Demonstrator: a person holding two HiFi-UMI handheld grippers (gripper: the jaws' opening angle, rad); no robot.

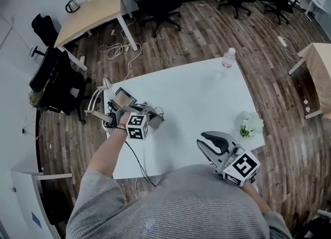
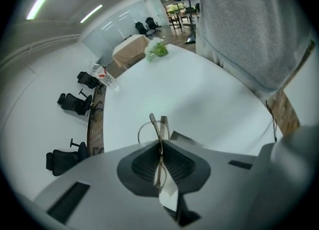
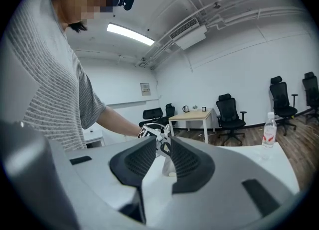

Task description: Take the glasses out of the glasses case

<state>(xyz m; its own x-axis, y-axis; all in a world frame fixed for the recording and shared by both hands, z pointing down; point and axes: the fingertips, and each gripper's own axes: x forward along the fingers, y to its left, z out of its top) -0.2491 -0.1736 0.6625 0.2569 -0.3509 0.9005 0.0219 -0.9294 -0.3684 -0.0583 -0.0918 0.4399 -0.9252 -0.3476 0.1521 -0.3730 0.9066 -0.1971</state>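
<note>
Your left hand-held gripper (image 2: 160, 147) is pressed together on the glasses (image 2: 164, 124). Its own view shows the thin frame caught between the ribbed pads, with one lens loop and a temple sticking out past the jaw tips. From the head view you are holding it above the left edge of the white worktop (image 1: 196, 98), tilted towards the middle of the surface. Just beyond it, near the worktop's far left corner, sits a small dark box with its lid raised, which I take to be the glasses case (image 1: 125, 98). Its inside is too small to read.

Your right hand-held gripper (image 3: 163, 147) is spread, with nothing between its pads. It hangs over the near right edge of the worktop, well apart from the case and pointing across at your left one.

My reading is that the main part of the job is done. The glasses are in your grip and appear clear of the case, not resting in it. What may be left is to set them down on a bare stretch of worktop. The plastic bottle (image 1: 228, 58) at the far edge and the white flowers (image 1: 252, 124) at the right edge are both well out of the way. Go gently, because a frame this thin could twist between the pads.
</note>
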